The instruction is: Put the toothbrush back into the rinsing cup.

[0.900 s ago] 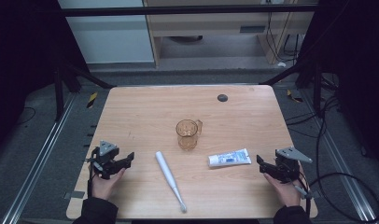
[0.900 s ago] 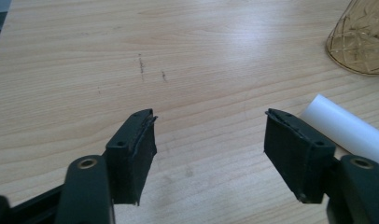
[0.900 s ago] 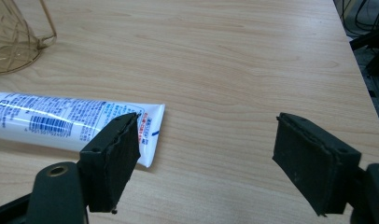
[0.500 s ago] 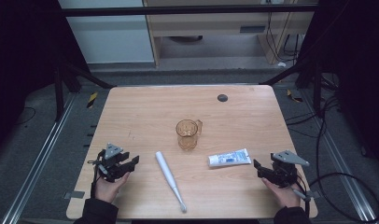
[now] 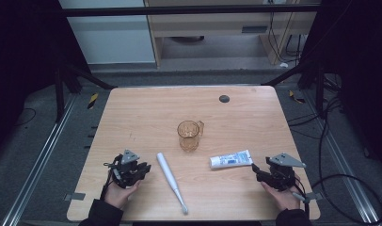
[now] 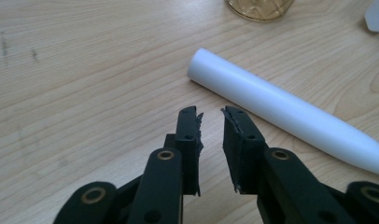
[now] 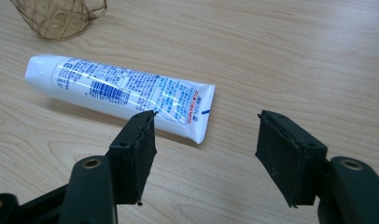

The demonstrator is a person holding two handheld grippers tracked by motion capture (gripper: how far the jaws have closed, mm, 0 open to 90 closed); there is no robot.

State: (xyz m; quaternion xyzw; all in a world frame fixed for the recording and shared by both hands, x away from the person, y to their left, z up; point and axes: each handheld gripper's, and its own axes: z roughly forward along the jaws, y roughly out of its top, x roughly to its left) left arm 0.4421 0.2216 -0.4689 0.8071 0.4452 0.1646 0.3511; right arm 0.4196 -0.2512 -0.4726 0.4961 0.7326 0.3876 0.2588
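On the tabletop (image 5: 147, 113), your claws have crept inward: left claw (image 6: 211, 114) narrow beside the toothbrush (image 6: 290, 112), right claw (image 7: 206, 135) wide before the toothpaste (image 7: 117, 93); both empty.

Matt wood table (image 5: 147, 113); glossy plastic toothpaste tube (image 7: 117, 93).

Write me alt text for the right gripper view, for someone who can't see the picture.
The right gripper stands with its two black jaws wide open and empty over a wooden table, just short of the flat crimped end of a white toothpaste tube lying on its side. Beyond the tube's far end stands an amber glass mug.
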